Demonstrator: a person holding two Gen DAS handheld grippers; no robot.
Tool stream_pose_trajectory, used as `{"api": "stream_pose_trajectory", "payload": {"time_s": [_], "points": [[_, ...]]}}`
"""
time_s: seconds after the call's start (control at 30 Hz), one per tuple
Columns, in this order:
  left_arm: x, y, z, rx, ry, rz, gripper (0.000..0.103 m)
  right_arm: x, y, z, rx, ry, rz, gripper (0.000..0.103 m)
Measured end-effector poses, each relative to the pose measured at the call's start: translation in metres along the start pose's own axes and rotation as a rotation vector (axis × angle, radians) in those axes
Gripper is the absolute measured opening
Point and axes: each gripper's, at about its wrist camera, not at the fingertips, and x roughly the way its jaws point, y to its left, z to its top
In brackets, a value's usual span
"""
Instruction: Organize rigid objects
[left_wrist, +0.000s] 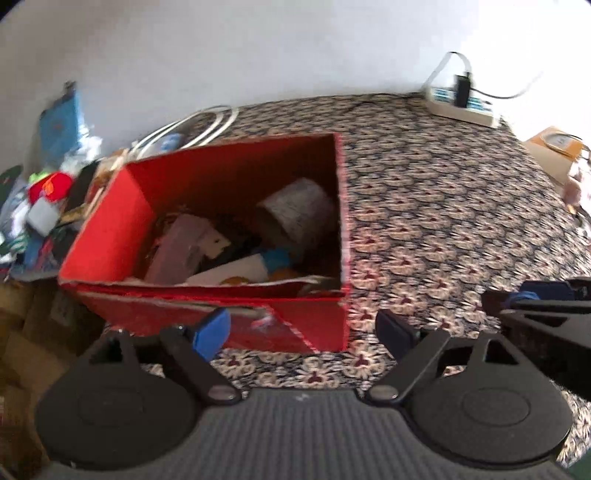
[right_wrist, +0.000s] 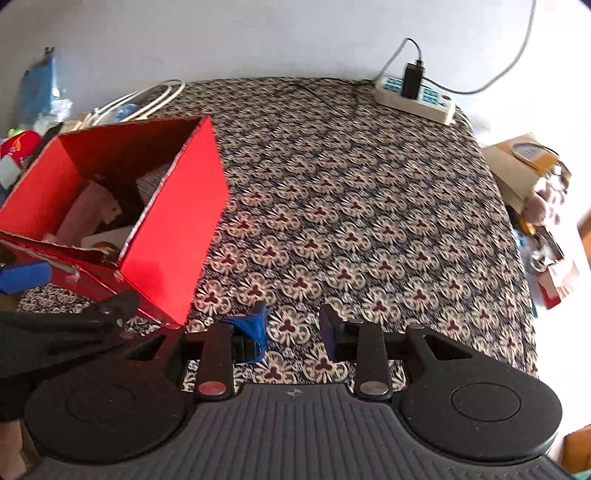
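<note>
While both grippers hang empty above the patterned cloth, the scene reads like this:

Red box (left_wrist: 207, 295): an open cardboard carton on the left part of the table (right_wrist: 369, 221), its near top edge torn and ragged. It already holds a jumble of items.

Contents: a pale cylinder (left_wrist: 295, 210) lying on its side against the right wall, a pinkish flat block (left_wrist: 177, 247) leaning at the left, a white tube with a blue end (left_wrist: 240, 269) toward the front; smaller bits beneath are too blurred to name.

Handling: the box looks light but flexible, so its walls would likely bow if pinched at the torn front edge (the intact right wall or a corner seems the safer hold). The cylinder looks stiff and smooth, likely to roll; grip it across its width.

Left gripper (left_wrist: 306, 328): spread wide, nothing between the fingers, hovering just in front of the box's near wall, apparently not touching it.

Right gripper (right_wrist: 293, 325): parted moderately, empty, over bare cloth just right of the box's near corner.

Elsewhere: a power strip (right_wrist: 413, 96) at the far edge, white cables (left_wrist: 192, 129) behind the box, clutter off the table's left side.
</note>
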Motion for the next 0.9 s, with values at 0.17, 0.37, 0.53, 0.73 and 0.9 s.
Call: {"api": "stream_pose_trajectory", "payload": {"time_s": [0.17, 0.37, 0.53, 0.73, 0.9], "points": [[0.002, 0.026, 0.006, -0.044, 0.001, 0.066, 0.088, 0.0, 0.013, 0.011, -0.011, 0.004, 0.056, 0.014], [0.003, 0.072, 0.019, -0.068, -0.033, 0.074, 0.088, -0.005, 0.05, 0.023, 0.001, -0.024, 0.085, 0.014], [0.009, 0.109, 0.022, -0.055, -0.055, 0.098, 0.088, -0.003, 0.092, 0.033, 0.0, -0.041, 0.089, 0.015], [0.028, 0.151, 0.026, -0.048, -0.056, 0.083, 0.089, 0.006, 0.133, 0.041, 0.011, -0.043, 0.072, 0.015], [0.039, 0.167, 0.027, -0.021, -0.049, 0.045, 0.089, 0.01, 0.145, 0.042, 0.037, -0.056, 0.035, 0.015]]}}
